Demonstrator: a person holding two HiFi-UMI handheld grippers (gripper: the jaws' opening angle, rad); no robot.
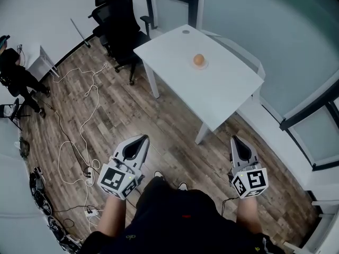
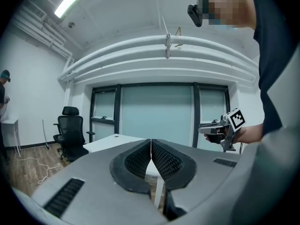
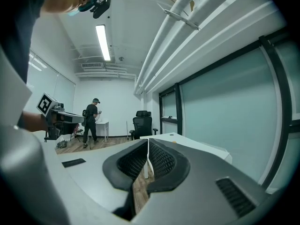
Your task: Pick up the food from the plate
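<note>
In the head view a round orange-brown piece of food (image 1: 198, 60) sits on a small plate (image 1: 205, 65) on the white table (image 1: 222, 89), far ahead of both grippers. My left gripper (image 1: 141, 138) and right gripper (image 1: 236, 140) are held over the wooden floor, short of the table's near corner, and point toward it. Each one's jaws are pressed together with nothing between them. In the left gripper view the shut left gripper (image 2: 151, 143) faces the table (image 2: 112, 141). The right gripper view has the shut right gripper (image 3: 148, 144) in front of the table (image 3: 197, 144).
Black office chairs (image 1: 119, 23) stand at the table's far left. White cables (image 1: 79, 142) and a power strip (image 1: 90, 176) lie on the floor to the left. A person (image 1: 16, 75) stands at far left by a small desk (image 1: 42, 60). Glass partitions (image 1: 275, 41) run behind the table.
</note>
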